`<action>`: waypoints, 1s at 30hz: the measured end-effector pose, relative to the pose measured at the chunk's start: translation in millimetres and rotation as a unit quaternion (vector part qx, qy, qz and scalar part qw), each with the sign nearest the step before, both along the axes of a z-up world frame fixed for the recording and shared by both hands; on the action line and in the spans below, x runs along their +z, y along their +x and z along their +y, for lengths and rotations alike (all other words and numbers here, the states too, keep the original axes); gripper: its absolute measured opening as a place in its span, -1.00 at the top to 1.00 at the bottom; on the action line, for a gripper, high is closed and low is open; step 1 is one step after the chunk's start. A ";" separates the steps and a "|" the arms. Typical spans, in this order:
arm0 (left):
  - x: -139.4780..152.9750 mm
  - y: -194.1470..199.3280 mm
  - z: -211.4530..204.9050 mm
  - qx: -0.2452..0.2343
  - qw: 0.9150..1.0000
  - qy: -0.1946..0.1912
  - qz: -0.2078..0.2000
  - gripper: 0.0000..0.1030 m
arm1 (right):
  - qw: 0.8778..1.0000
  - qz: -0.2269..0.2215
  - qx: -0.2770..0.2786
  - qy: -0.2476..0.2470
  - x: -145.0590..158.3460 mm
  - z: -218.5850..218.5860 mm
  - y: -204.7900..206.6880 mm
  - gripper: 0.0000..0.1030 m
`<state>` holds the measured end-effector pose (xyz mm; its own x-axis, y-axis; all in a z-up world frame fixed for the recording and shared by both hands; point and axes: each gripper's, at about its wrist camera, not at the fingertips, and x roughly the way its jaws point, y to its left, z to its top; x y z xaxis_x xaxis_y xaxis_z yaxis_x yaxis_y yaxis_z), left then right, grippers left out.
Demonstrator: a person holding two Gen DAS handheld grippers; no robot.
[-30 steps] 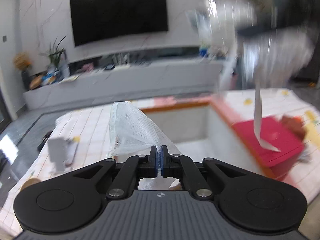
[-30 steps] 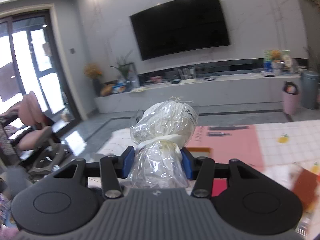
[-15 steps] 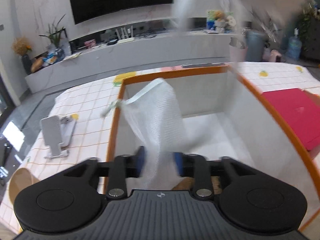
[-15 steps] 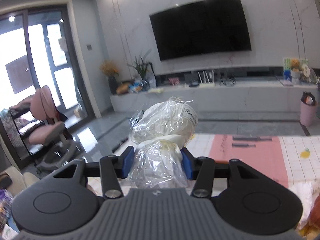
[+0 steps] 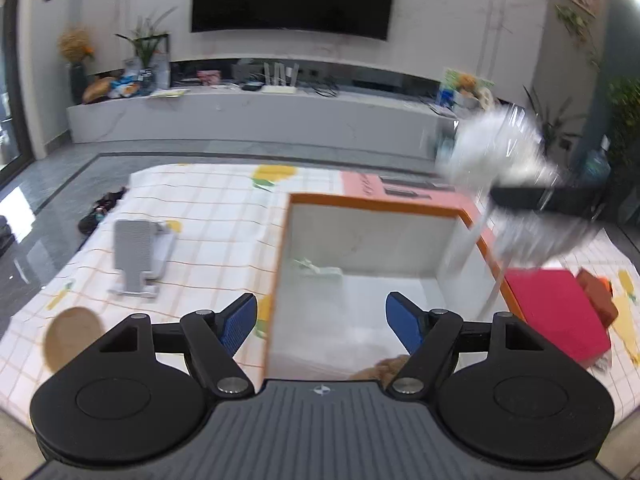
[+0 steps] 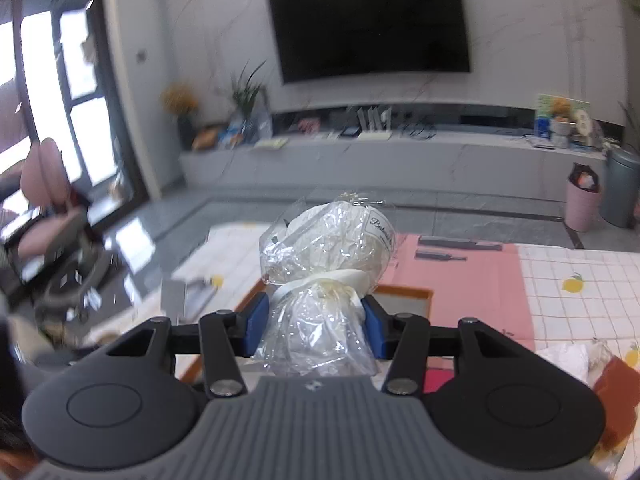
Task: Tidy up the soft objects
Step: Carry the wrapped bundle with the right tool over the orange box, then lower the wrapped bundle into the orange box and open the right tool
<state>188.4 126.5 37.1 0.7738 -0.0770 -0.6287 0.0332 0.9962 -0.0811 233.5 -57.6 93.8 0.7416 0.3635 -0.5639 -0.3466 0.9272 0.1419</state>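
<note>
My left gripper (image 5: pixel 320 316) hovers above the near end of a white box with an orange rim (image 5: pixel 372 202). Its jaws are opening and nothing is between them. A white mesh pouch (image 5: pixel 320 270) lies inside the box by the far wall. Something brown and fuzzy (image 5: pixel 384 368) shows at the box's near edge. My right gripper (image 6: pixel 316 324) is shut on a white bundle wrapped in clear plastic (image 6: pixel 328 248). In the left wrist view that bundle (image 5: pixel 500 156) is a blur above the box's right rim. The box's orange rim (image 6: pixel 404 292) shows just beyond the bundle.
A checked cloth with lemon prints (image 5: pixel 208 208) covers the table. A grey phone stand (image 5: pixel 136 256) and a round coaster (image 5: pixel 72 338) lie left of the box. A red box (image 5: pixel 556 312) sits to the right, a pink mat (image 6: pixel 480 276) behind.
The left jaws went from shut on the mesh pouch to wide apart, and the pouch now lies in the box. The right gripper sank toward the table with its bundle.
</note>
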 end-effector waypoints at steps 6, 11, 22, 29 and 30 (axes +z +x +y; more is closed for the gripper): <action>10.5 -0.9 23.4 0.053 0.999 0.012 0.004 -0.67 | 0.996 0.088 0.012 -0.020 -48.9 33.2 36.7 0.03; 14.0 -2.3 40.7 0.070 0.997 0.013 0.001 -0.67 | 0.978 0.198 -0.007 0.068 -93.1 56.7 78.4 0.03; 1.5 6.9 68.3 0.085 0.996 -0.014 0.031 -0.67 | 0.971 0.238 0.015 -0.034 -143.7 111.6 100.7 0.02; -9.3 11.3 69.2 0.090 0.995 -0.006 0.048 -0.67 | 0.960 0.265 0.042 -0.080 -164.7 121.2 106.5 -0.11; -10.2 12.4 67.7 0.091 0.995 -0.002 0.050 -0.67 | 0.958 0.269 0.043 -0.086 -166.8 123.0 106.6 -0.12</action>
<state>200.8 194.2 26.9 0.7084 0.0551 -0.7036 -0.1559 0.9845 -0.0798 340.1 65.4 -73.0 0.2976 0.2784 -0.9132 -0.3428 0.9239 0.1700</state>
